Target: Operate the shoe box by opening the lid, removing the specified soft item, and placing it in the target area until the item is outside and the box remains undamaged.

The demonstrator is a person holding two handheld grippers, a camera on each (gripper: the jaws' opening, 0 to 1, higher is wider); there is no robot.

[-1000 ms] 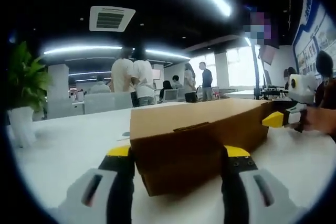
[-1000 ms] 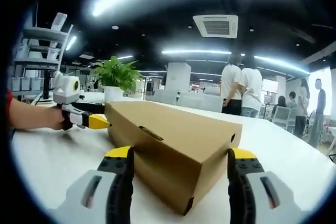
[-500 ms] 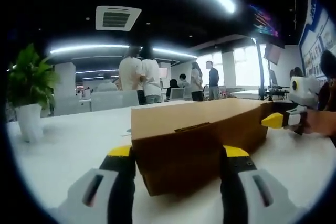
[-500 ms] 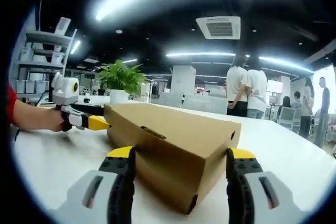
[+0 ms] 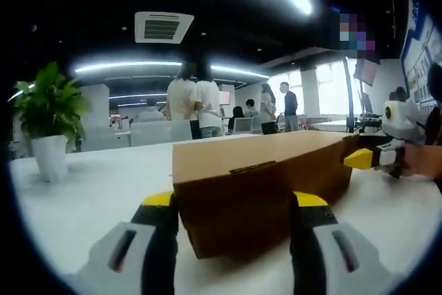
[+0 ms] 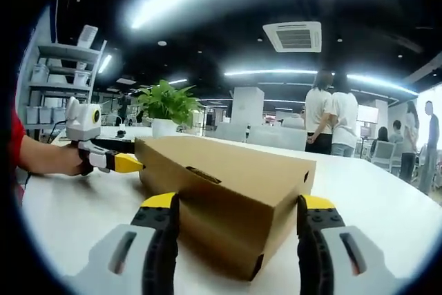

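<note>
The shoe box (image 5: 259, 184) lies lid-shut on the white table (image 5: 90, 198), long axis running end to end btwn the two grippers. One short end is bracketed by the left gripper (image 5: 235, 202), jaws spread wide either side, contact can't be told. The opposite end is flanked likewise by the right gripper (image 6: 238, 205), so neither is nearer; the lid seam w/ its tab slot (image 6: 204, 174) is seen just ahead of the right one.

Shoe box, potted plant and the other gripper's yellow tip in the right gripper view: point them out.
shoe box (image 6: 242, 174): right gripper view, closed lid top.
potted plant (image 6: 166, 101): right gripper view, leaves.
left gripper (image 6: 128, 163): right gripper view, yellow tip.
</note>
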